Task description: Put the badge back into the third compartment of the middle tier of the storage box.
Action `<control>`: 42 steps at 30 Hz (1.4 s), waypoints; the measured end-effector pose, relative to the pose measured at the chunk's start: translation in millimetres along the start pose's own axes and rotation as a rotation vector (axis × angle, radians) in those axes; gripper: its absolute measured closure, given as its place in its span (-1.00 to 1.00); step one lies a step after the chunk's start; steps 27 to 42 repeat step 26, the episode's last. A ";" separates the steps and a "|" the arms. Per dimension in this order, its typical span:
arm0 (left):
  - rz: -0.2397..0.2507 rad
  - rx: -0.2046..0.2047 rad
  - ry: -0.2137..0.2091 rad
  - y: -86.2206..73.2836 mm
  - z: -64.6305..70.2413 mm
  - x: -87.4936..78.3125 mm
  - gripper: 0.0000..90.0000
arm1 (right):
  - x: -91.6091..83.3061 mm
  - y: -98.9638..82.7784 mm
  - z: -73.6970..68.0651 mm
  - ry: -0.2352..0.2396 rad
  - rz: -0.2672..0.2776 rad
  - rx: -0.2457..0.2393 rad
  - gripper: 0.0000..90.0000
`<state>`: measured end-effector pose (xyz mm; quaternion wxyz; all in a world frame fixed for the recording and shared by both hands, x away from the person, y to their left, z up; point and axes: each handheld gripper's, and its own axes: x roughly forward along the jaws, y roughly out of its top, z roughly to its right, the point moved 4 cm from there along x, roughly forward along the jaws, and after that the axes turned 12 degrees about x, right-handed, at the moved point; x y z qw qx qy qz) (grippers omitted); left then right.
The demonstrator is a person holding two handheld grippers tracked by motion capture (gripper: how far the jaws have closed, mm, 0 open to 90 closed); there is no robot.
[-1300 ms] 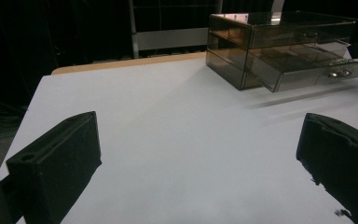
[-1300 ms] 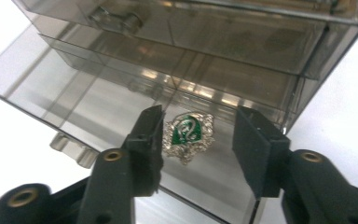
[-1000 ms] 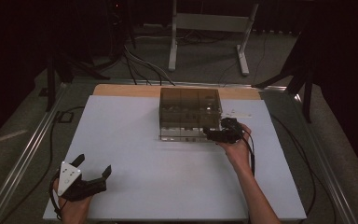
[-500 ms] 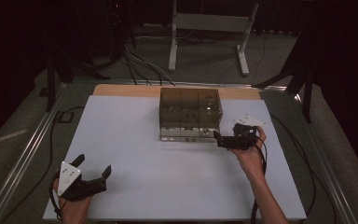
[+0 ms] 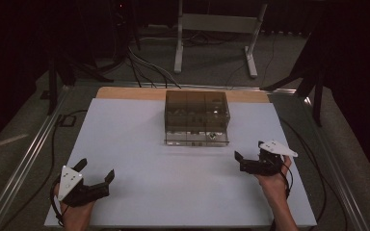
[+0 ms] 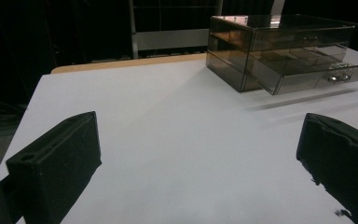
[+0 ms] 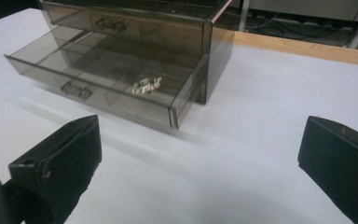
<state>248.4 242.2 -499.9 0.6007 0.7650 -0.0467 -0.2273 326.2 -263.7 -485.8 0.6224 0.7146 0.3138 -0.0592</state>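
My right gripper stood with its jaws wide apart and nothing between them, having just finished opening, and it hovered over the white bench near its right edge, off the front right corner of the smoky drawer box. My left gripper sat near the bench's front left corner, jaws likewise spread and empty, well apart from the box. The box stood at the far middle of the bench with its lower drawer pulled out toward me. From the high view I could make out only a pale speck in that drawer; the right gripper view looked down into the open drawer and showed a small whitish-green item lying in one of its right-hand compartments, with the drawer's handle on the front wall and the upper drawer shut above it. The left gripper view caught the box from the side, far off at upper right, the drawer jutting out above the bench. Compared with a second earlier, my right hand had drawn back from the box's front, where it had been close against the drawer, toward me and to the right; my left hand had kept its place.
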 end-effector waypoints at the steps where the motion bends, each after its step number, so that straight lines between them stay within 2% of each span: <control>1: 0.000 0.000 0.000 0.2 -0.2 0.1 -0.99 | -2.3 -3.9 1.1 0.001 0.004 -0.001 -1.00; 5: 0.010 -0.006 0.000 2.1 -0.1 1.1 -0.99 | -11.0 -17.5 4.0 0.018 0.036 0.012 -1.00; 10: 0.021 -0.017 -0.003 3.2 -1.6 2.5 -0.99 | -20.0 -32.7 5.1 0.016 0.069 0.017 -1.00; 12: 0.022 -0.019 -0.004 3.1 -2.3 3.1 -0.99 | -24.8 -36.3 5.5 0.020 0.083 0.019 -1.00; 16: 0.015 -0.015 -0.009 2.7 -1.7 4.8 -0.99 | -34.1 -40.9 8.9 0.017 0.113 0.053 -1.00; 20: 0.011 -0.013 -0.009 1.8 -1.5 5.8 -0.99 | -39.0 -46.1 12.7 0.018 0.120 0.063 -1.00; 23: 0.014 -0.016 -0.011 0.9 -1.9 5.5 -0.98 | -42.2 -47.1 13.1 0.017 0.131 0.068 -1.00; 26: 0.010 -0.015 -0.011 -0.5 -1.9 5.7 -0.99 | -43.9 -45.5 12.3 0.016 0.149 0.052 -1.00; 42: 0.010 -0.015 -0.011 -0.5 -1.9 5.7 -0.99 | -43.9 -45.5 12.3 0.016 0.149 0.052 -1.00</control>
